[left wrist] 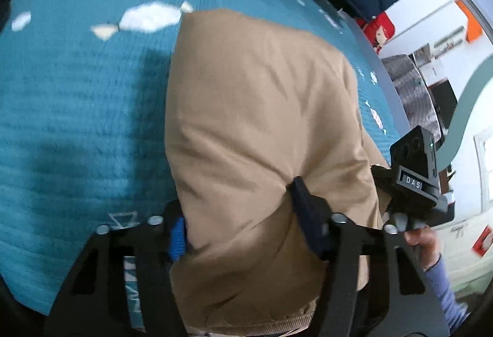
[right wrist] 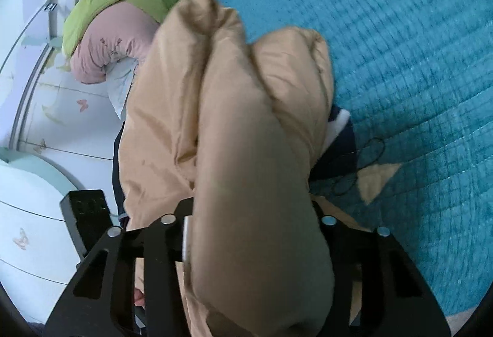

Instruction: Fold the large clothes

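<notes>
Mostly tan jacket (right wrist: 234, 152), tongs' (right wrist: 252, 232) tips buried.

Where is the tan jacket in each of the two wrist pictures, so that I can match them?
Left wrist: the tan jacket fills the centre, running down between the fingers of the left gripper.
Right wrist: it fills the centre, bunched between the fingers of the right gripper.
Shared landmark: the teal bedspread beneath it.

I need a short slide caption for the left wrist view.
Left gripper clamps a tan padded garment over the teal quilted bedspread.
</notes>
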The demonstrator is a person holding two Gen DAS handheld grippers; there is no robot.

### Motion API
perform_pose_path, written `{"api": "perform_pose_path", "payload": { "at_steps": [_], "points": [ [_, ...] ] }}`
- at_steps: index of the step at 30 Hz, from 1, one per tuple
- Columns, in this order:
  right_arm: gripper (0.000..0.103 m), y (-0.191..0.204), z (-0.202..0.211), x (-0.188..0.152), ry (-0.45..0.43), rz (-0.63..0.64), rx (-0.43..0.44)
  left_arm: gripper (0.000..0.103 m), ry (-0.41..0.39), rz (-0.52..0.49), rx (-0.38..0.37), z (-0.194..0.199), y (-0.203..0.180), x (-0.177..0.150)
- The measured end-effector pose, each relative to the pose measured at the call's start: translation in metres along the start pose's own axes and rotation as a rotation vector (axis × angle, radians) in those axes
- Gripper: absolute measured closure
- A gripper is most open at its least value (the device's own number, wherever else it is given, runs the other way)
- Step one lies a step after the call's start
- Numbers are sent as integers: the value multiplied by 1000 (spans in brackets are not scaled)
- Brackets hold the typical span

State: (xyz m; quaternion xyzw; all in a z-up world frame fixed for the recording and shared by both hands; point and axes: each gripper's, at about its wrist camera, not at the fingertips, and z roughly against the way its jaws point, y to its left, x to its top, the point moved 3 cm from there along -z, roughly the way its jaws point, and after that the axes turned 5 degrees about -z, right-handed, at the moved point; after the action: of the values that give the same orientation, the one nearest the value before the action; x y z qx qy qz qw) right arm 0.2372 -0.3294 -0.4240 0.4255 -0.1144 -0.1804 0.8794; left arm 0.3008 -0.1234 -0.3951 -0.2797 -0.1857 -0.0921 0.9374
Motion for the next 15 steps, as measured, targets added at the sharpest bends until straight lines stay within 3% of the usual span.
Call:
{"api": "perform_pose_path", "payload": {
  "at_steps": [9, 15],
  "points": [
    [66, 73, -34, 1, -13, 34, 144, 51, -125, -99, 19, 80, 13, 25],
    [66, 179, -78, 12, 9, 131, 267, 51, -229, -99, 67, 175, 70, 56]
  ]
}}
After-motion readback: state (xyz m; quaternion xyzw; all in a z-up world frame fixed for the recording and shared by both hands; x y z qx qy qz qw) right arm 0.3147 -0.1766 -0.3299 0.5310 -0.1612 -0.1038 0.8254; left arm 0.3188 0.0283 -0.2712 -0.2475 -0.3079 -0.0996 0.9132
